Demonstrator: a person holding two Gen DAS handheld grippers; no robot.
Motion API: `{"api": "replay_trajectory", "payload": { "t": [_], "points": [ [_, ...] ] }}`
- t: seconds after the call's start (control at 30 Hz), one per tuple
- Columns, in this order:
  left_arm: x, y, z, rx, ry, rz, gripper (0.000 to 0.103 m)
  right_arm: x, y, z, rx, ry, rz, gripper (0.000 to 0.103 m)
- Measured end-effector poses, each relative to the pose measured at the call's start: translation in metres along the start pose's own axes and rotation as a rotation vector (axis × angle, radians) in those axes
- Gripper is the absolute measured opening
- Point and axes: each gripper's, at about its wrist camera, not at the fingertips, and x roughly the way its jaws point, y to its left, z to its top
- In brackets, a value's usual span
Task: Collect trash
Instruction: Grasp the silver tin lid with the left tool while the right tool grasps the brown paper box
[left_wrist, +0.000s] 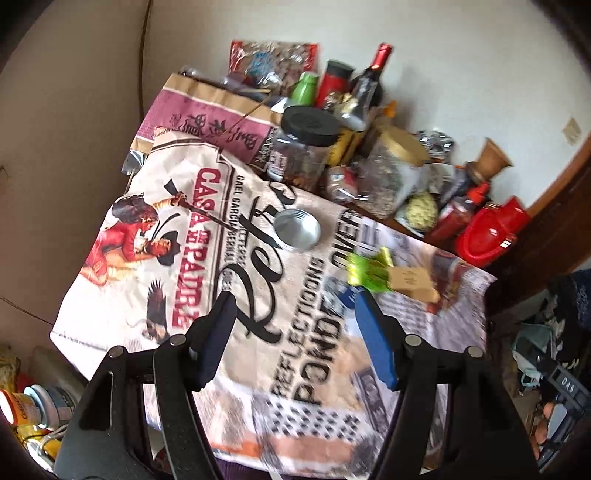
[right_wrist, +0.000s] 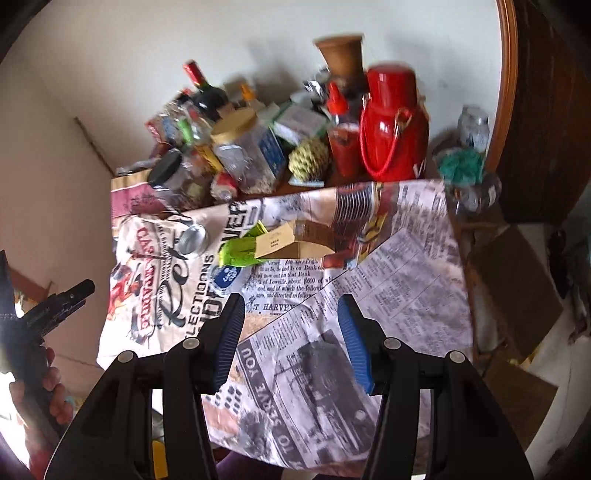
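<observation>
On a table covered with a newspaper-print cloth (left_wrist: 295, 373) (right_wrist: 388, 266) lie a crumpled green wrapper (left_wrist: 367, 271) (right_wrist: 240, 251), a small tan cardboard box (left_wrist: 412, 282) (right_wrist: 295, 242), a round metal lid (left_wrist: 297, 229) (right_wrist: 194, 238) and a blue-and-white scrap (right_wrist: 227, 276). My left gripper (left_wrist: 293, 306) hovers open above the cloth, short of the wrapper. My right gripper (right_wrist: 290, 314) is also open with nothing between its fingers, just this side of the blue scrap. In the right wrist view the left gripper (right_wrist: 59, 299) shows at the left edge, held by a hand.
Along the table's back stand jars (left_wrist: 306, 147) (right_wrist: 247, 147), a wine bottle (left_wrist: 369, 79) (right_wrist: 205, 90), a red flask (right_wrist: 391, 122), sauce bottles and bags against a white wall. Cardboard boxes (right_wrist: 517, 288) and clutter lie on the floor to the right.
</observation>
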Motion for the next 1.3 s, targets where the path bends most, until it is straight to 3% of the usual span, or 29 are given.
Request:
{"api": "replay_trajectory", "payload": {
  "t": [0.13,0.37,0.57,0.7,0.83,0.9,1.07,1.23,1.3],
  "points": [
    [0.047,0.018,0.032,0.030,0.049,-0.008,0.066,0.042,0.001,0.014,0.109,0.047,-0.035,0.049],
    [0.120,0.039,0.076,0.116,0.118,-0.037,0.066,0.125,-0.004,0.037,0.503,0.084,-0.056,0.049],
    [0.165,0.045,0.089,0.146,0.155,-0.047,0.062,0.168,-0.007,0.048,0.770,0.033,-0.105,0.049],
    [0.181,0.050,0.094,0.113,0.164,-0.082,0.055,0.187,-0.001,0.056,0.779,0.024,-0.253,0.049],
    [0.199,0.052,0.095,0.096,0.190,-0.062,0.044,0.205,0.005,0.060,0.732,0.055,-0.377,0.049],
    [0.210,0.054,0.095,0.083,0.215,-0.054,0.031,0.208,0.003,0.058,0.734,0.053,-0.380,0.049],
    [0.218,0.049,0.093,0.062,0.229,-0.116,0.031,0.201,0.004,0.050,0.646,0.051,-0.426,0.049],
    [0.230,0.036,0.088,0.096,0.242,-0.064,0.030,0.193,-0.004,0.035,0.565,0.066,-0.434,0.049],
    [0.236,0.037,0.087,0.082,0.252,-0.056,0.023,0.190,-0.010,0.031,0.549,0.078,-0.442,0.049]
  ]
}}
